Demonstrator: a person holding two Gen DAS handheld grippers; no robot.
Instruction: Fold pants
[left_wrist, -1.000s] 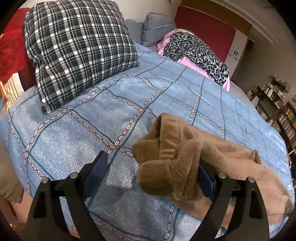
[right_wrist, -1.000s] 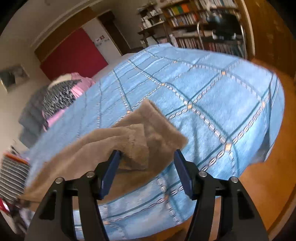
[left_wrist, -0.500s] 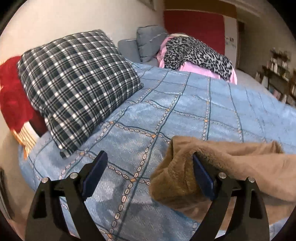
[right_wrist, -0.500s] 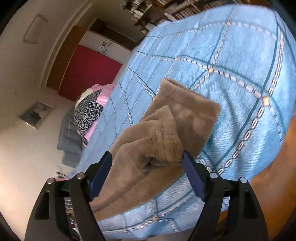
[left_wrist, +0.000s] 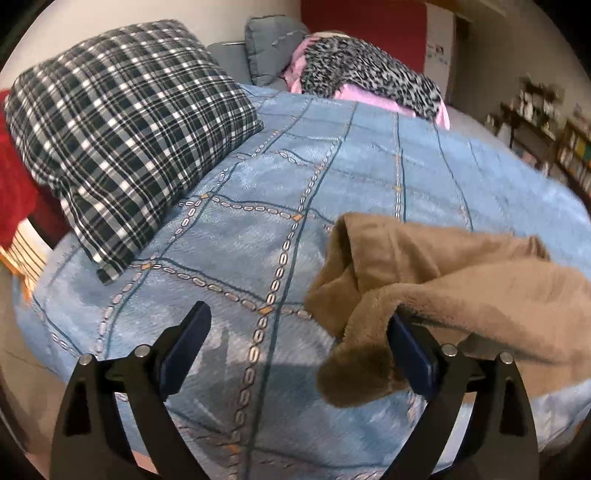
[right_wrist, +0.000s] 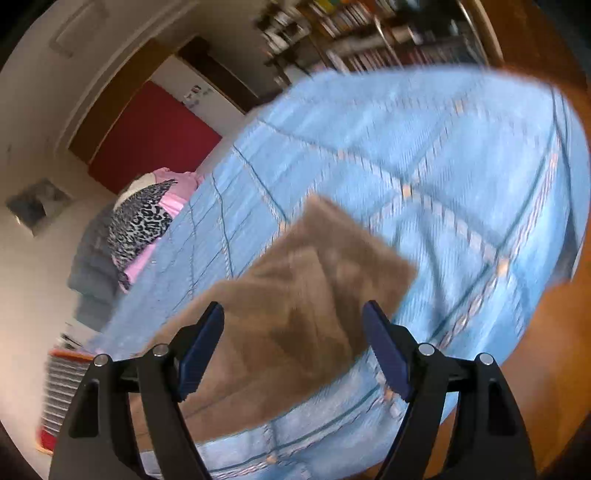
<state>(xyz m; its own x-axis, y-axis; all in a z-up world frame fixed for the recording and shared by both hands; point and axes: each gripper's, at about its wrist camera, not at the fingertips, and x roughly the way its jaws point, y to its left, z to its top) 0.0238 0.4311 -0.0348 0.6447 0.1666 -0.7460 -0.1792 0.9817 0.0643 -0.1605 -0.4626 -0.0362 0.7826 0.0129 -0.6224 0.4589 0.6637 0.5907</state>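
Brown pants (left_wrist: 461, 280) lie on blue bed (left_wrist: 258, 206), long way running left to right. Our left tool (left_wrist: 299, 350) wide open, cloth draped over its right finger, not pinched. Our right tool (right_wrist: 293, 343) just opened, holds nothing, pants end right ahead.

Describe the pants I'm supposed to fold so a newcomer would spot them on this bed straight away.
Start at the blue patterned bedspread that covers the bed. Near its front edge, away from the plaid pillow, lies a rumpled garment, the brown pants. They are the only plain tan, fuzzy fleece item; the clothes at the far end are leopard-print and pink.
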